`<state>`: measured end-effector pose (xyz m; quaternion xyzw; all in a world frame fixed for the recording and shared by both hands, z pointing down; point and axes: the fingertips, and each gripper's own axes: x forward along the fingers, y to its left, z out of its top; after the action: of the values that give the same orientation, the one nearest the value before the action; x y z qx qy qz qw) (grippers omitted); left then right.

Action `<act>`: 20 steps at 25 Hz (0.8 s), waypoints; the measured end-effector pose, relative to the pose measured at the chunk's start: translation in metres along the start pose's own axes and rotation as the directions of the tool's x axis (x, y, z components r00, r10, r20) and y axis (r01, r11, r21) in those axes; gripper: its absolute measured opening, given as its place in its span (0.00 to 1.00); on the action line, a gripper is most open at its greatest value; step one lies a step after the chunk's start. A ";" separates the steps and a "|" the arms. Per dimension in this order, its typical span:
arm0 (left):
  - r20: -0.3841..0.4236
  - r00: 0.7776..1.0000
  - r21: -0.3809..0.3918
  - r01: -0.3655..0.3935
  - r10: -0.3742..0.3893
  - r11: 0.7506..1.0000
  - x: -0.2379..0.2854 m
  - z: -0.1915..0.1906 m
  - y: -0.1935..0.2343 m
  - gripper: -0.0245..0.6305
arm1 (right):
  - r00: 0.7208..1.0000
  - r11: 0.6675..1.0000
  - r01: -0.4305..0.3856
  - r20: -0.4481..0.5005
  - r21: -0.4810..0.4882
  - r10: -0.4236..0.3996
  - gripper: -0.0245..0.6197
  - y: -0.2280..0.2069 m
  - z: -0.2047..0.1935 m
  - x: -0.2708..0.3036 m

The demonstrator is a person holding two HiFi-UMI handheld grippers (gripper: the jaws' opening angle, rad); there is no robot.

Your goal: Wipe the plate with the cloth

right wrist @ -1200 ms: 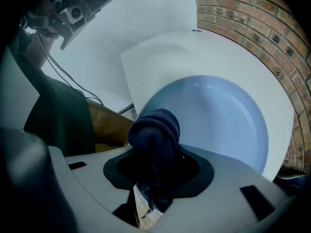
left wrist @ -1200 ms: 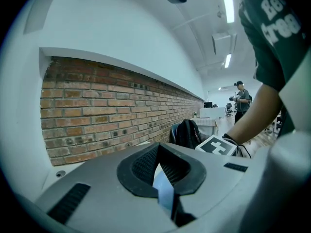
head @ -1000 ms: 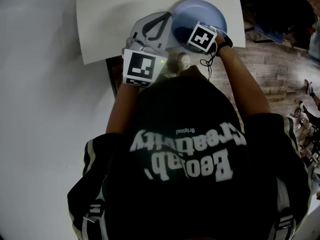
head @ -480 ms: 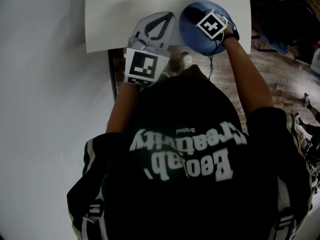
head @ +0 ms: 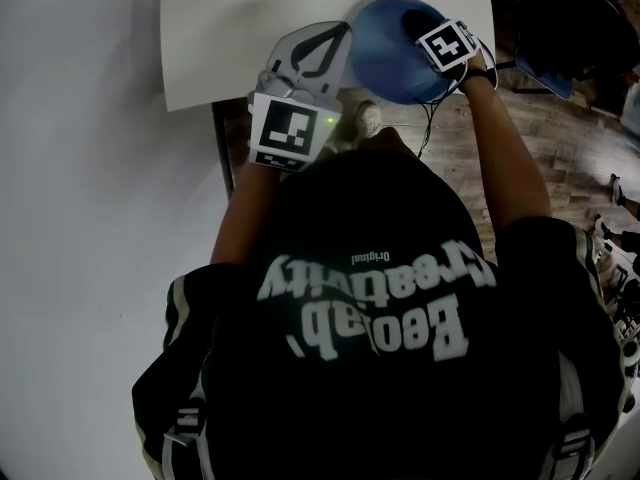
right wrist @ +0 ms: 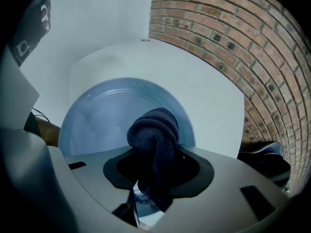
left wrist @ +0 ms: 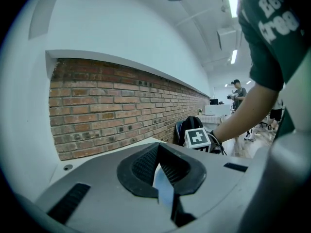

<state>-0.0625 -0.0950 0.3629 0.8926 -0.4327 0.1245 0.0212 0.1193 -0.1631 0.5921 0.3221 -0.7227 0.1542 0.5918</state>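
Note:
A round blue plate (head: 385,63) hangs partly over the near edge of the white table; in the right gripper view the plate (right wrist: 107,115) fills the middle. My left gripper (head: 343,30) meets its left rim, jaws shut, and a thin pale-blue edge shows between the pads (left wrist: 165,191). My right gripper (head: 420,30) is over the plate's right part, shut on a bunched dark knitted cloth (right wrist: 153,130) that presses on the plate's inner face. The plate's lower part is hidden behind the right gripper's body.
The white table (head: 230,38) stands against a brick wall (left wrist: 107,110). Wood floor (head: 540,138) lies to the right, with a dark blue bag or seat (head: 555,43) there. A person (left wrist: 236,93) stands far off in the room.
The right gripper has slid with the cloth to the right and away across the plate. The left gripper has stayed put at the rim.

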 end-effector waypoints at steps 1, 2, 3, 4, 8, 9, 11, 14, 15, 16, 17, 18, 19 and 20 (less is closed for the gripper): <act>-0.002 1.000 0.001 0.005 -0.005 1.000 0.002 0.000 -0.002 0.04 | 1.000 1.000 -0.008 0.006 0.010 0.008 0.26 0.001 -0.001 0.000; -0.002 1.000 0.001 0.009 -0.009 1.000 0.003 0.000 -0.003 0.04 | 1.000 1.000 -0.017 0.016 0.013 0.017 0.26 0.004 0.000 0.001; 0.000 1.000 0.001 0.013 -0.013 1.000 0.004 -0.001 -0.004 0.04 | 0.999 1.000 -0.025 0.025 0.011 0.025 0.26 0.009 0.003 0.003; 0.002 1.000 0.001 0.018 -0.018 1.000 0.005 -0.001 -0.006 0.04 | 0.999 1.000 -0.028 0.028 0.004 0.028 0.26 0.013 0.005 0.004; -0.001 0.999 0.011 0.032 -0.032 0.999 0.007 0.002 -0.013 0.04 | 0.998 0.997 -0.049 0.041 -0.061 0.051 0.26 0.038 0.020 0.000; -0.003 0.999 0.011 0.033 -0.033 0.999 0.007 0.002 -0.013 0.04 | 0.997 0.995 -0.059 0.047 -0.079 0.063 0.26 0.046 0.025 0.000; -0.009 0.999 0.012 0.034 -0.034 0.999 0.009 0.003 -0.014 0.04 | 0.994 0.990 -0.081 0.058 -0.113 0.088 0.26 0.063 0.033 -0.001; -0.013 0.999 0.007 0.029 -0.029 1.000 0.013 0.005 -0.017 0.04 | 0.987 0.977 -0.135 0.068 -0.163 0.148 0.26 0.090 0.039 -0.004; -0.013 1.000 0.004 0.027 -0.027 1.000 0.014 0.005 -0.017 0.04 | 0.984 0.972 -0.151 0.069 -0.180 0.166 0.26 0.099 0.039 -0.005; -0.013 1.000 0.001 0.026 -0.026 1.000 0.014 0.005 -0.017 0.04 | 0.982 0.968 -0.161 0.069 -0.195 0.177 0.26 0.105 0.040 -0.005; -0.012 1.000 -0.001 0.025 -0.025 1.000 0.014 0.005 -0.018 0.04 | 0.981 0.965 -0.164 0.070 -0.203 0.181 0.26 0.108 0.040 -0.005; -0.011 1.000 -0.001 0.025 -0.025 1.000 0.014 0.005 -0.017 0.04 | 0.981 0.965 -0.164 0.071 -0.203 0.181 0.26 0.107 0.039 -0.005; -0.009 1.000 0.000 0.026 -0.026 1.000 0.015 0.005 -0.017 0.04 | 0.981 0.967 -0.163 0.071 -0.195 0.179 0.26 0.104 0.038 -0.004; -0.007 1.000 0.001 0.028 -0.028 1.000 0.015 0.005 -0.017 0.04 | 0.982 0.970 -0.159 0.069 -0.182 0.174 0.26 0.099 0.037 -0.003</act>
<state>-0.0395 -0.0968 0.3627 0.8982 -0.4199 0.1278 0.0238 0.0276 -0.1104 0.5953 0.2131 -0.7822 0.1253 0.5719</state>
